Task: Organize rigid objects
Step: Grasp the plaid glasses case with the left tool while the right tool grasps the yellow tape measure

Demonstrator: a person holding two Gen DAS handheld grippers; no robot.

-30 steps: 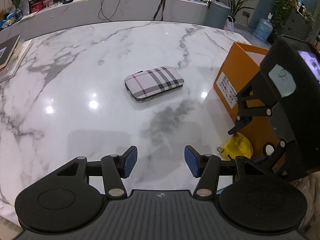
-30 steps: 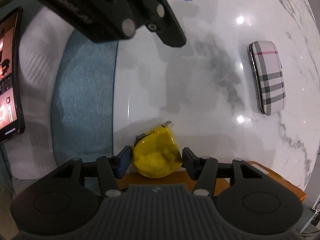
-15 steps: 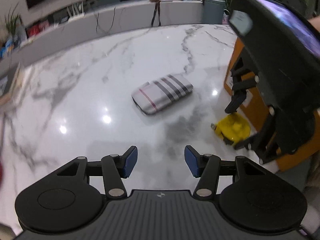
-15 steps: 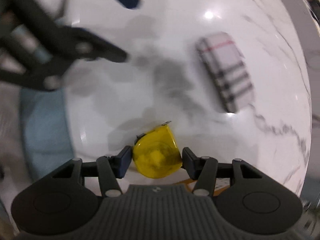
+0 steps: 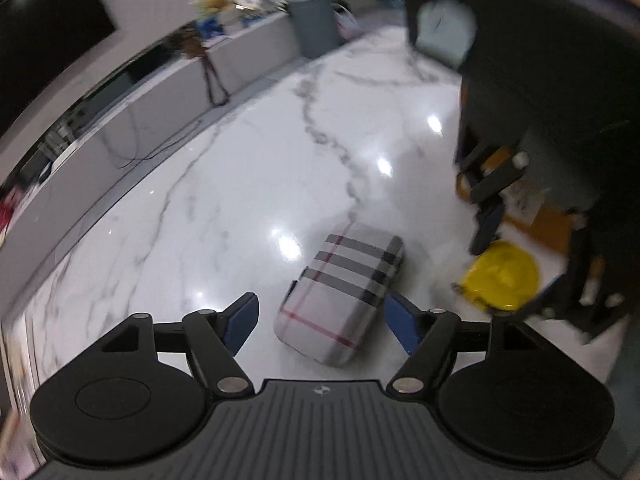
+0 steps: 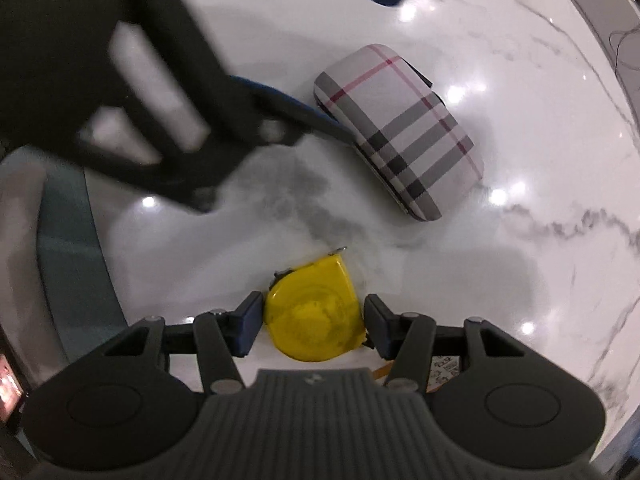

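A plaid glasses case (image 5: 340,292) lies on the white marble table (image 5: 224,208); it also shows in the right wrist view (image 6: 400,128). My left gripper (image 5: 322,324) is open with the near end of the case between its blue pads, apart from both. My right gripper (image 6: 314,320) is shut on a yellow tape measure (image 6: 316,312) and holds it just above the table. The tape measure shows in the left wrist view (image 5: 502,274) to the right of the case.
An orange box (image 5: 540,220) stands at the right behind my right gripper. A grey counter (image 5: 180,92) with cables and clutter runs along the table's far side. A teal chair (image 6: 68,248) sits at the table's edge.
My left gripper has moved forward and turned right, so the plaid case now lies between its pads. My right gripper has carried the tape measure away from the orange box, closer to the case.
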